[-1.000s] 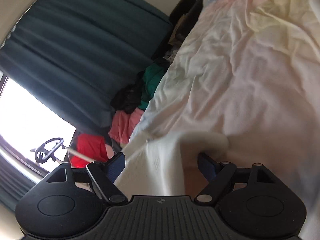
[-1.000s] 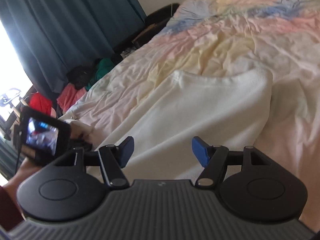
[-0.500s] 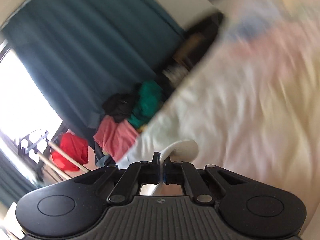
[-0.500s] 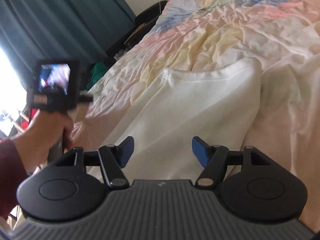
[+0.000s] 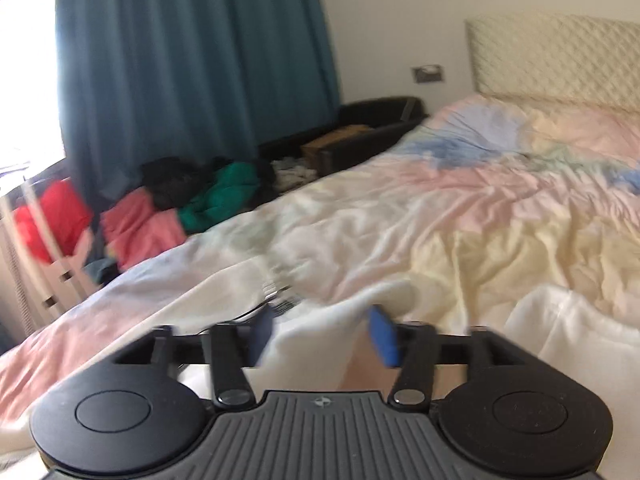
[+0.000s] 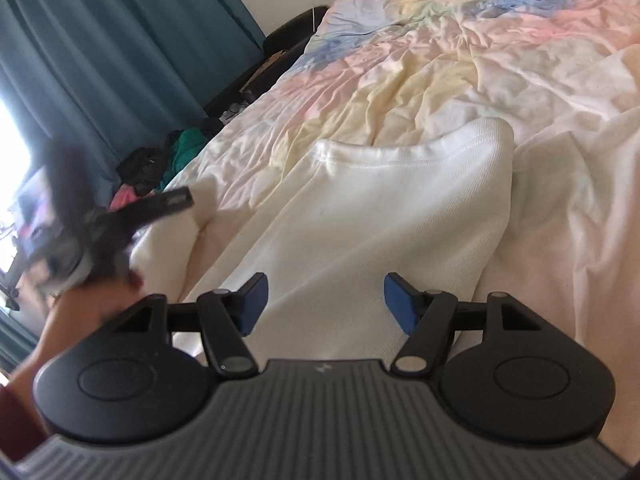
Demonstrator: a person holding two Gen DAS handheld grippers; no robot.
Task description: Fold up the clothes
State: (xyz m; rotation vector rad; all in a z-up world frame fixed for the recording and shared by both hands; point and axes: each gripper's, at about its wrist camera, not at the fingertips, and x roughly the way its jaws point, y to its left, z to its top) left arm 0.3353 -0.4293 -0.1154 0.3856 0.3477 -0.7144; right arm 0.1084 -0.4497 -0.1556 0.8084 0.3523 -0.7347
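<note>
A white ribbed garment lies folded lengthwise on the pastel bed cover. My right gripper hovers open just over the garment's near end, its blue pads wide apart and touching nothing. My left gripper is blurred with motion and its jaws are opening. A loose white sleeve lies between its blue pads, which do not press on it. In the right wrist view a hand holds that left gripper as a dark blur beside the sleeve at the garment's left.
A pile of pink, green and black clothes sits on the floor left of the bed. A teal curtain hangs behind it, with a bright window at far left. A dark box or chair stands near the quilted headboard.
My left gripper shut on the white sleeve, rose and rolled level, and now stands apart again with the sleeve loose between the pads. The right gripper has stayed open over the garment.
</note>
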